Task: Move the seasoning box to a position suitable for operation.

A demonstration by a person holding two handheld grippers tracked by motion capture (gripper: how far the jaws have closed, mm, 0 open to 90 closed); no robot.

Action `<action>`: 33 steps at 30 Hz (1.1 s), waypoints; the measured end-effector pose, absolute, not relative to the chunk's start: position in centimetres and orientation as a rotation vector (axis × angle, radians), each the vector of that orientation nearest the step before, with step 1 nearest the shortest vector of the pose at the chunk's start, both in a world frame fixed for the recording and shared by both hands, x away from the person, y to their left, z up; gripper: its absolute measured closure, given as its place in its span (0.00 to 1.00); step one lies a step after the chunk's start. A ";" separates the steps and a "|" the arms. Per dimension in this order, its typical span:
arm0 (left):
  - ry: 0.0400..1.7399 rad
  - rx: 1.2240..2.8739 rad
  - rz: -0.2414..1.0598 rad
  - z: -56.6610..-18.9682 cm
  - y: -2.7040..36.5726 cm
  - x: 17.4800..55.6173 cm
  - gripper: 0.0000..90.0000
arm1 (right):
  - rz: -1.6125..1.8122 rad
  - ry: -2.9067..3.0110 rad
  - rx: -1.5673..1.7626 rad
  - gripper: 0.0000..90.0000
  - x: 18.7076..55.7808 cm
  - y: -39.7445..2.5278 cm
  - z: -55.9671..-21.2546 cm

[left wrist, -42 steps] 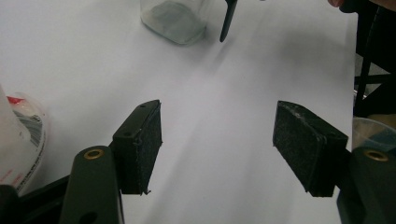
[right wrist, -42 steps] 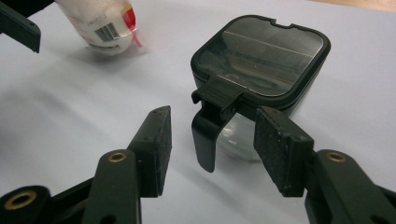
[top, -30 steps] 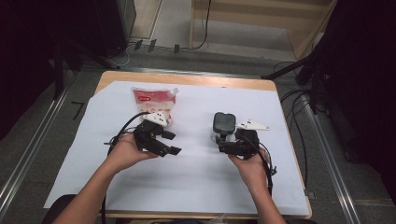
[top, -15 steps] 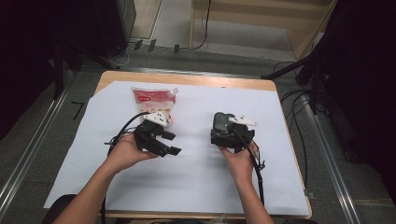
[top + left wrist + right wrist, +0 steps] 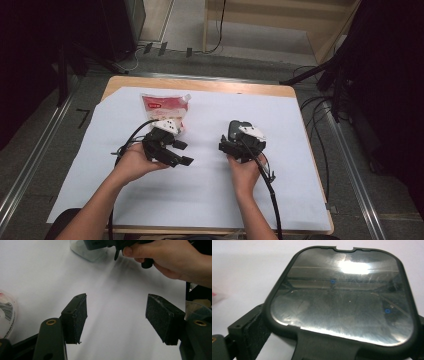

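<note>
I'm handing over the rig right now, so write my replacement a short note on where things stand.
Left gripper: open, holding nothing, over bare white paper just below the pouch.
Right gripper: at the near end of the dark lid, one pad beside its edge; grip cannot be confirmed.
Pouch lies flat at the far left, untouched.
Done: right gripper has reached the lid.
Left: confirm the grip, then probably move the lid; the pouch likely waits.

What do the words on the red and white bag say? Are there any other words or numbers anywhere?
Red and white pouch: it carries a red label band with print, too small and blurred to read.
Same pouch in the left gripper view: barcode stripes show at its edge, with no digits legible.
Dark shiny lid between the right gripper's jaws: no text on it.
</note>
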State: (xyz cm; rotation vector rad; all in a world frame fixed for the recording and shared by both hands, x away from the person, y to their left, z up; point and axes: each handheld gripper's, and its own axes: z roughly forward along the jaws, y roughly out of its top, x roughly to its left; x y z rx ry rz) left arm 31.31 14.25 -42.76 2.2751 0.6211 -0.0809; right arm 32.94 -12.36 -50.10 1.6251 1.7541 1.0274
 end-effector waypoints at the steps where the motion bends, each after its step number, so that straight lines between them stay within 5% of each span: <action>1: 0.620 2.275 -0.083 -42.8 14.3 31.3 0.39 | 1.036 1.746 1.619 0.03 33.0 -12.3 -50.2; 33: 0.641 2.269 -0.088 -43.0 14.5 31.7 0.39 | 1.063 1.853 1.508 0.18 32.7 -15.3 -49.6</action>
